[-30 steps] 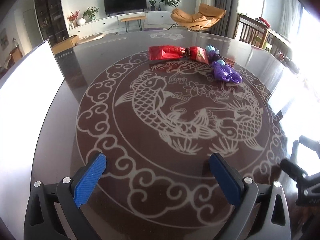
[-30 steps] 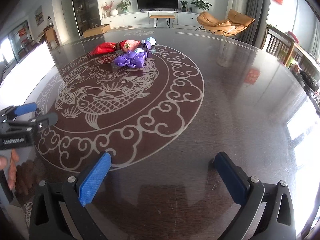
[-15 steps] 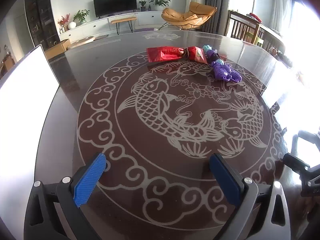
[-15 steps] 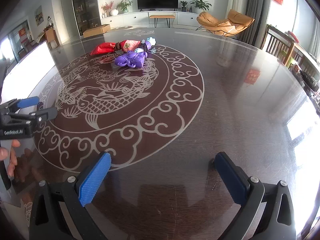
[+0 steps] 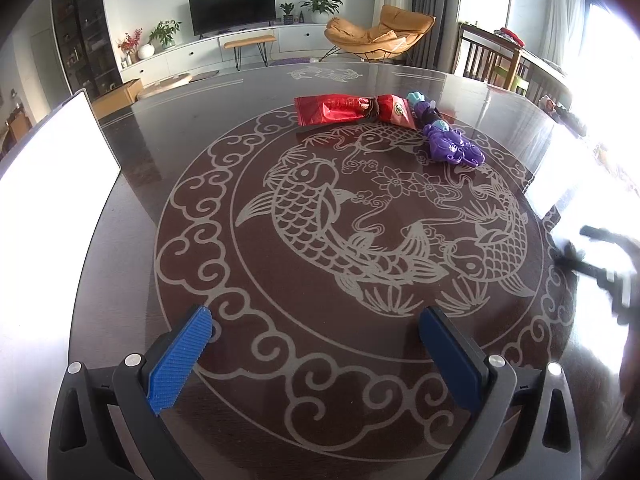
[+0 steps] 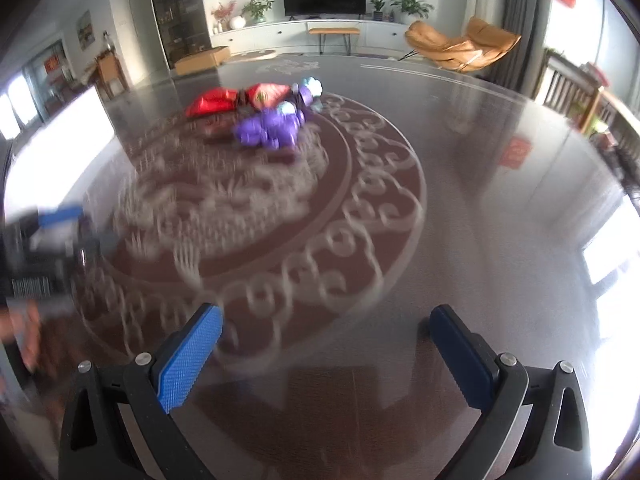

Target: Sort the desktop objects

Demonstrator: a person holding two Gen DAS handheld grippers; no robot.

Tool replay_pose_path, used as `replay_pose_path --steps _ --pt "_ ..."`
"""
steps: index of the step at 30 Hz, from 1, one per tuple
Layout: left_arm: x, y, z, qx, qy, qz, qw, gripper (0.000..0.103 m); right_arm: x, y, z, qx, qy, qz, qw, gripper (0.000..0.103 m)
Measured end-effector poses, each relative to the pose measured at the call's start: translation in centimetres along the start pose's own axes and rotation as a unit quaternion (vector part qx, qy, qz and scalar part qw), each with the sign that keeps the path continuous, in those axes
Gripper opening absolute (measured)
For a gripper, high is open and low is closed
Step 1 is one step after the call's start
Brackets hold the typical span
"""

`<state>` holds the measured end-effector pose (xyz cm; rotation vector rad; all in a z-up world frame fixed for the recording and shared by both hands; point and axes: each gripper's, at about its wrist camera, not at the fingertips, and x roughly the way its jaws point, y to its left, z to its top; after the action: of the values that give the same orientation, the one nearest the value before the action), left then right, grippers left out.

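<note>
Hovering low over the worktop [image 5: 120, 240], the left tool [image 5: 316, 344] and right tool [image 6: 326, 338] both gape empty, seemingly readied for reaching; the red packets [image 5: 352, 109] and purple toy [image 5: 452, 146] lie clustered well ahead of both.

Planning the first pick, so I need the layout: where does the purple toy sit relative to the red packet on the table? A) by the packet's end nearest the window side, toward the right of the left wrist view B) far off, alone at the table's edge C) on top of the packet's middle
A: in the left wrist view the purple toy lies by the right end of the red packet, both on the table.
</note>
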<state>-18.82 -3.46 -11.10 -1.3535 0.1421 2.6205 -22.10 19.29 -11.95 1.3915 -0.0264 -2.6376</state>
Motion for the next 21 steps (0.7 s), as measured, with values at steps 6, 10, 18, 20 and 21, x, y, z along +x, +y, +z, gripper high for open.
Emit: replay_pose_path --steps 6,10,18,20,21 --pt "0.0 0.0 0.0 0.0 0.0 0.0 1.0 0.103 4.7 2.3 8.5 0.043 0.016 0.038 0.998 0.103" --pt "0.0 0.0 -0.1 0.0 0.0 0.0 1.0 0.103 8.9 4.6 10.6 0.023 0.042 -0.009 0.999 0.097" --pt "0.1 0.0 -0.1 0.0 0.0 0.0 1.0 0.103 8.0 4.0 8.2 -0.022 -0.009 -0.042 0.999 0.05" --pt "0.1 0.0 -0.1 0.0 0.0 0.0 1.0 0.103 6.8 3.3 6.8 -0.023 -0.014 -0.039 0.999 0.05" --pt "0.1 0.1 -0.1 0.0 0.0 0.0 1.0 0.103 5.7 2.6 5.4 -0.024 -0.015 -0.038 0.999 0.05"
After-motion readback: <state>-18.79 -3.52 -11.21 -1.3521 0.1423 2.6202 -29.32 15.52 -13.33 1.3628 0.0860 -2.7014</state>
